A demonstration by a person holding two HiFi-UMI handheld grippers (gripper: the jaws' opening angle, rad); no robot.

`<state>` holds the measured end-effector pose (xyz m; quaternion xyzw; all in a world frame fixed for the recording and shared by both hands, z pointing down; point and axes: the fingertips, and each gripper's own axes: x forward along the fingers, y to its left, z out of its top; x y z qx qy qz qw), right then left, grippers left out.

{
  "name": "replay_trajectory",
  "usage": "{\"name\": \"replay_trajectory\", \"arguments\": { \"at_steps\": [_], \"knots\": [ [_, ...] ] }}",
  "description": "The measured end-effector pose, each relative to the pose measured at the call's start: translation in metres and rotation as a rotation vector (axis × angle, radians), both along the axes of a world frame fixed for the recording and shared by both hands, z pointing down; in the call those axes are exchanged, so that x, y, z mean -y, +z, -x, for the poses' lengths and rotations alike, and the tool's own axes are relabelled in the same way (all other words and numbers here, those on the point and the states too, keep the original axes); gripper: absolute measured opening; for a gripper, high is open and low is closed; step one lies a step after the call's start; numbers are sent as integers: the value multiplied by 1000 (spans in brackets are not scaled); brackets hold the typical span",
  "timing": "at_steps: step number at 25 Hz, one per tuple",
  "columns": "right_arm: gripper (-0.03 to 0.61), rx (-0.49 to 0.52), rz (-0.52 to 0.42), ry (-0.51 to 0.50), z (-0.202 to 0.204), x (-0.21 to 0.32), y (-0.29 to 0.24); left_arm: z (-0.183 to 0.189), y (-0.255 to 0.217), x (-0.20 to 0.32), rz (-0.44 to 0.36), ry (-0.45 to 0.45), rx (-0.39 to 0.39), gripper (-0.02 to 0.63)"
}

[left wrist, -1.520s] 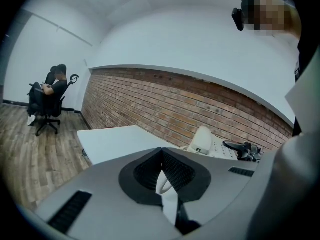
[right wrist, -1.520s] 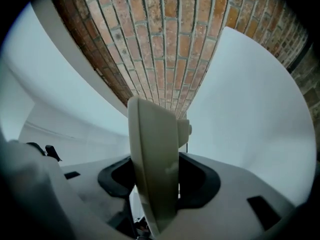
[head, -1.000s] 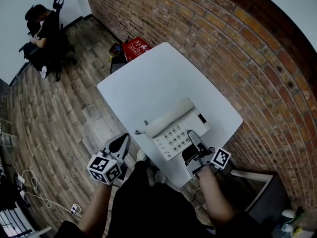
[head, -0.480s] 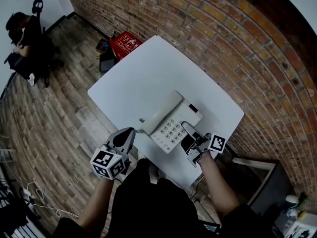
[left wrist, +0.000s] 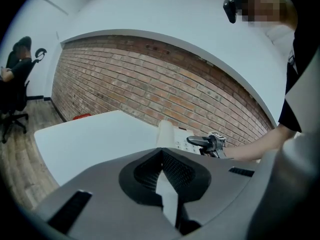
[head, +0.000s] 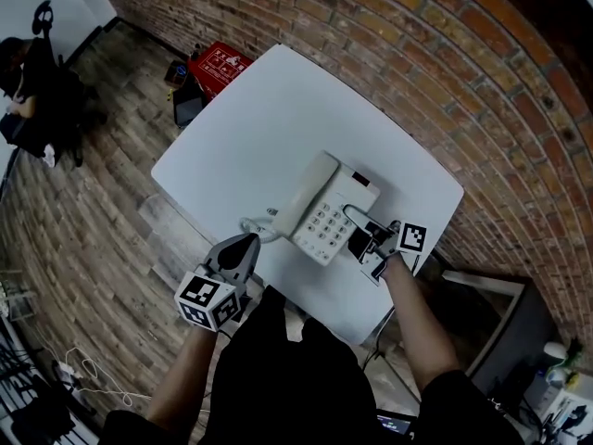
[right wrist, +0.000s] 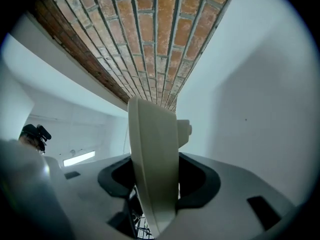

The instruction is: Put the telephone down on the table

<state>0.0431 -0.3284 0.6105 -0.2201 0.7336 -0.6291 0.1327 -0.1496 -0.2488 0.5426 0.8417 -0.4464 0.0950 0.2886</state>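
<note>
A cream desk telephone (head: 326,209), handset on its cradle, lies over the near right part of the white table (head: 278,109). My right gripper (head: 355,230) is shut on its right edge, and the cream body (right wrist: 152,159) fills the gap between the jaws in the right gripper view. I cannot tell whether its base touches the table. The coiled cord (head: 259,225) trails off its left end. My left gripper (head: 243,246) hangs by the table's near edge, jaws together and holding nothing. From the left gripper view the telephone (left wrist: 172,134) and the right gripper (left wrist: 200,142) show ahead.
A brick wall (head: 445,72) runs along the table's far side. On the wooden floor at the far left corner are a red box (head: 220,63) and a dark case (head: 185,105). A person sits on an office chair (head: 28,72) far left. A dark cabinet (head: 491,313) stands at right.
My right gripper has carried the telephone farther in over the table, away from the near edge. The left gripper has kept its place by the near edge.
</note>
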Motion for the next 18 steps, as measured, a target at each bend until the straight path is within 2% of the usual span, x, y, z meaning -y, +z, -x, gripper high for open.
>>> {"name": "replay_trajectory", "arguments": {
  "at_steps": [6,13,18],
  "knots": [
    [219,-57,17,63,-12,17,31,-9,14,12,22,33,0,12],
    [219,-103,59,45,-18,28,53,-22,23,30,27,59,-15,12],
    [216,-121,112,69,-26,35,67,-26,24,31,32,74,-12,12]
  ]
}}
